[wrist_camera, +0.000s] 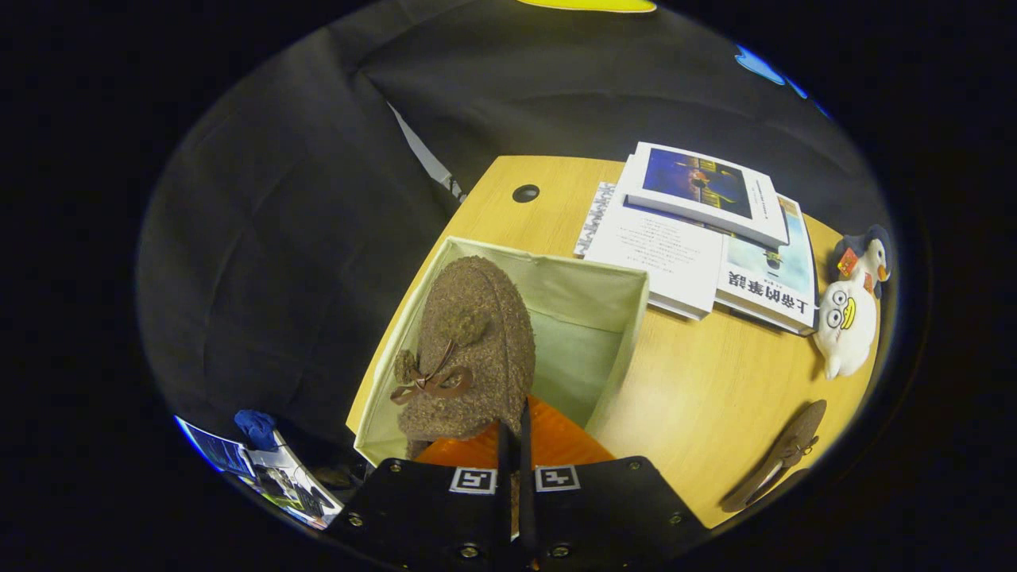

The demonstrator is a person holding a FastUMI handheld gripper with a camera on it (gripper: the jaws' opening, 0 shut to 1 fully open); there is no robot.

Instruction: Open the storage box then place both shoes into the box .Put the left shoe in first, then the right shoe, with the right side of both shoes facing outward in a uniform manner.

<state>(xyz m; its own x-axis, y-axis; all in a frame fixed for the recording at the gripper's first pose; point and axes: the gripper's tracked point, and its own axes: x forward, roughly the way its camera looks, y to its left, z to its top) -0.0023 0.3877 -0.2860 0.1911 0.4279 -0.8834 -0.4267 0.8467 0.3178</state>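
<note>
A brown fuzzy shoe with a small brown bow hangs over the open cream fabric storage box, its toe pointing away from me. My gripper is shut on the shoe's heel edge, with the orange lining showing around the fingers. The shoe sits toward the left side of the box opening. A second brown shoe lies on its side on the wooden table, off to the right of the fingers.
Beyond the box lie stacked books and papers. A white plush duck toy rests near the table's right edge. A cable hole sits at the table's far corner. Magazines lie on the floor at the left.
</note>
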